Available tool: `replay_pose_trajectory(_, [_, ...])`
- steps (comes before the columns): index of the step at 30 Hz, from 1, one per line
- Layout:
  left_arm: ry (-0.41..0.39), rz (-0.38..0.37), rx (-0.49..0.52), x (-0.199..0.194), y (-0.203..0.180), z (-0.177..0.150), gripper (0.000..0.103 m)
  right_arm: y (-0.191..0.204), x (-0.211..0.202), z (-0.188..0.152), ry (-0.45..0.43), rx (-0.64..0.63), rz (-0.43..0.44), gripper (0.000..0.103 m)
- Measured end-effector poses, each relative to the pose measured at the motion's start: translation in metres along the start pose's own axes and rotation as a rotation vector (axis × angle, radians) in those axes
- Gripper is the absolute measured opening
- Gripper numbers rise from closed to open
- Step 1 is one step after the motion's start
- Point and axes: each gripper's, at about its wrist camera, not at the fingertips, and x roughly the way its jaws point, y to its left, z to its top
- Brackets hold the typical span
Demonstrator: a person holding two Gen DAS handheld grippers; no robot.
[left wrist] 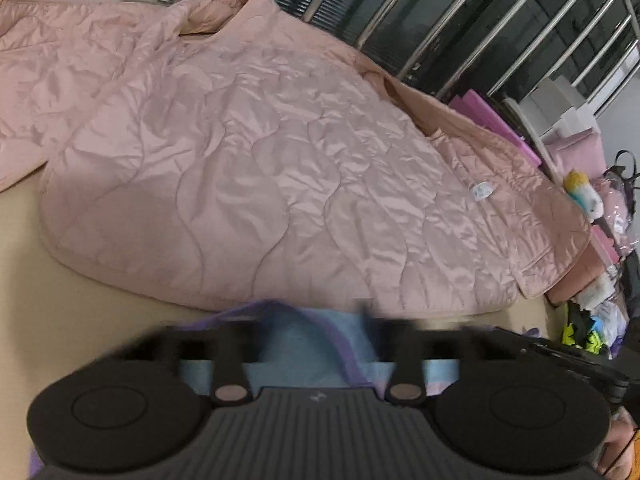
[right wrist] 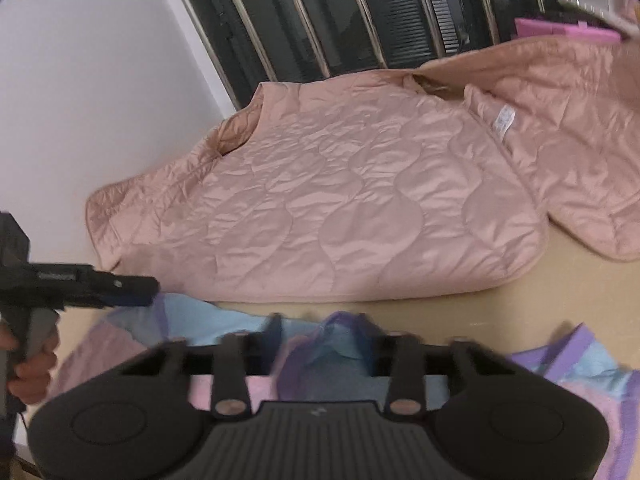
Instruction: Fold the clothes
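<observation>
Both tools, left [left wrist: 312,320] and right [right wrist: 320,324], stand apart over the blue-lilac thin garment [right wrist: 320,344]. Pink quilted jacket [right wrist: 360,200] at twelve o'clock; grip hems evenly.

White wall [right wrist: 100,80], barred window [right wrist: 340,12]

One pink quilted jacket [left wrist: 256,168], one blue-and-purple garment [right wrist: 332,340], two grippers.
</observation>
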Motion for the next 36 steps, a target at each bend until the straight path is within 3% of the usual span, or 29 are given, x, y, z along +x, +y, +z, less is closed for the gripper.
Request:
replay_pose_trajectory(4, [-0.040,-0.037,-0.012,-0.009,0.002,-0.009,0.000,0.001,0.002,-0.003,-0.016,0.013,-0.002,0.004])
replay_pose_trajectory(9, [-0.101,-0.088,0.003,-0.031,-0.003,-0.020,0.000,0.006,-0.019,-0.006,-0.097,0.008,0.028,0.004])
replay_pose_trajectory(13, [-0.097,-0.101,-0.007,-0.039,-0.010,-0.019,0.000,0.006,-0.031,-0.006,-0.119,0.007,0.032,0.004])
replay_pose_trajectory(14, [-0.083,-0.091,-0.014,-0.036,-0.010,-0.018,0.008,0.005,-0.033,-0.006,-0.120,0.012,0.035,0.004])
replay_pose_trajectory(15, [-0.061,-0.081,-0.030,-0.031,-0.009,-0.018,0.037,0.004,-0.034,-0.007,-0.123,0.016,0.034,0.004])
replay_pose_trajectory(17, [-0.033,-0.068,-0.046,-0.022,-0.010,-0.018,0.060,0.002,-0.034,-0.008,-0.122,0.020,0.026,0.004])
replay_pose_trajectory(20, [-0.006,-0.053,-0.052,-0.008,-0.015,-0.017,0.059,-0.001,-0.031,-0.009,-0.104,0.032,0.046,0.004])
replay_pose_trajectory(22, [0.012,-0.044,-0.056,0.001,-0.019,-0.017,0.050,-0.001,-0.029,-0.010,-0.097,0.029,0.050,0.004])
replay_pose_trajectory(24, [0.009,-0.050,-0.068,0.004,-0.019,-0.017,0.021,0.001,-0.028,-0.011,-0.096,0.026,0.056,0.005])
replay_pose_trajectory(26, [-0.009,-0.067,-0.085,0.004,-0.016,-0.018,0.003,0.002,-0.030,-0.013,-0.104,0.022,0.055,0.005])
replay_pose_trajectory(30, [-0.047,-0.102,-0.117,0.003,-0.009,-0.022,0.001,0.004,-0.034,-0.017,-0.123,0.011,0.051,0.005])
replay_pose_trajectory(34, [-0.131,-0.136,-0.091,-0.030,-0.005,-0.045,0.001,0.007,-0.043,-0.024,-0.149,-0.005,0.045,0.004])
replay_pose_trajectory(36, [-0.133,-0.110,-0.070,-0.046,-0.010,-0.073,0.001,0.011,-0.057,-0.034,-0.181,-0.027,0.038,0.004])
